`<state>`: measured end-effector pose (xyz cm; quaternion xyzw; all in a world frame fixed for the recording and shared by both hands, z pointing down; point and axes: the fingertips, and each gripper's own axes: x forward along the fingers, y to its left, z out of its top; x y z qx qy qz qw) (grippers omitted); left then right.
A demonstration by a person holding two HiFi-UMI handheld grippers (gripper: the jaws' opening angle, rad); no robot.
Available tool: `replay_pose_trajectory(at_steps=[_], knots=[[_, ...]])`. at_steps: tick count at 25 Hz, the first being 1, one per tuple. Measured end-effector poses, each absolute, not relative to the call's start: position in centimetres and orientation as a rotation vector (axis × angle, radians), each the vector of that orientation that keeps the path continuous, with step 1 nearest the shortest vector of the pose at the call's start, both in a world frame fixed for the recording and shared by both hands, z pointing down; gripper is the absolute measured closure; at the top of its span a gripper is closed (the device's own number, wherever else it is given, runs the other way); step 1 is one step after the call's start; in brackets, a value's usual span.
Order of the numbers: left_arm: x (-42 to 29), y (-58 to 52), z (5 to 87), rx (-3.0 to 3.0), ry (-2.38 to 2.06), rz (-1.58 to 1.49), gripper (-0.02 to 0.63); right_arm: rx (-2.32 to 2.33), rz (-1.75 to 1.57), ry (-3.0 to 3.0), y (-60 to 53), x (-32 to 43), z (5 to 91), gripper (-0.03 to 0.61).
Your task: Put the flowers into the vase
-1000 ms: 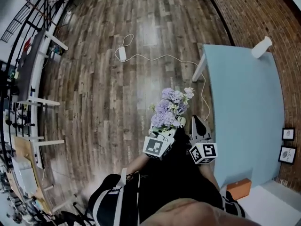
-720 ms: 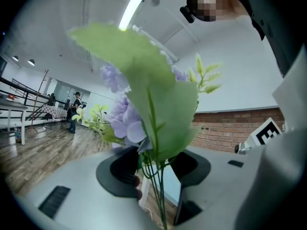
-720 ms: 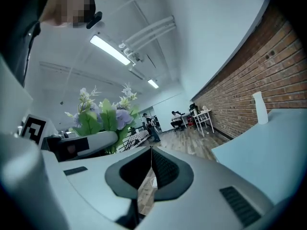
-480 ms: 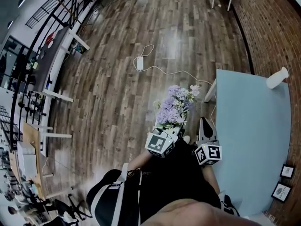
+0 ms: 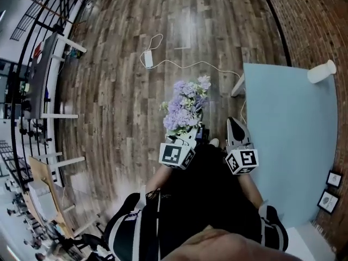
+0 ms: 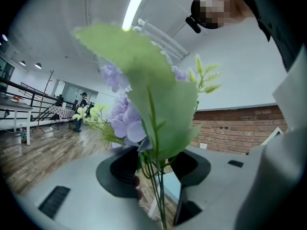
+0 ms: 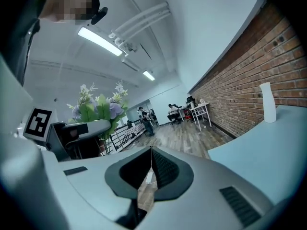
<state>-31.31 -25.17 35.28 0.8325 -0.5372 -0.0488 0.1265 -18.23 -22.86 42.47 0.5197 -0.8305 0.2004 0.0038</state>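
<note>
A bunch of purple and white flowers (image 5: 184,105) with green leaves stands up from my left gripper (image 5: 187,137), whose marker cube is just below. In the left gripper view the jaws are shut on the thin green stems (image 6: 156,176), and a big leaf (image 6: 153,104) fills the middle. My right gripper (image 5: 232,123) is beside it at the edge of the light blue table (image 5: 283,145); its jaws (image 7: 151,150) meet with nothing between them. The white vase (image 5: 321,71) stands at the table's far corner against the brick wall, also seen as the vase (image 7: 267,102) in the right gripper view.
A white power strip with its cable (image 5: 148,60) lies on the wood floor ahead. A brick wall (image 5: 310,15) runs along the table's right side. Desks and black racks (image 5: 49,64) line the left. Framed pictures (image 5: 329,192) lean low on the right. People (image 7: 144,119) are far off.
The whole view has slid as the person moves over the floor. The bouquet and left gripper now sit a little further left in the picture; both grippers keep the same state.
</note>
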Motion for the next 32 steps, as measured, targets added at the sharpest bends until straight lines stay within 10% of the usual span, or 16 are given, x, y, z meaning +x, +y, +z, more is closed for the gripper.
replay_pose_trajectory(at_steps=[17,32], knots=[[-37.5,-48.6,35.1,2.561,-1.399,-0.184,0.396,2.09,0.708,-2.244,-40.0,-17.4,41.9,0.56],[-22.2,-55.3,35.6,2.697,-1.027,-0.077,0.396,2.358,0.765,-2.079,-45.5,-7.2,43.3,0.56]])
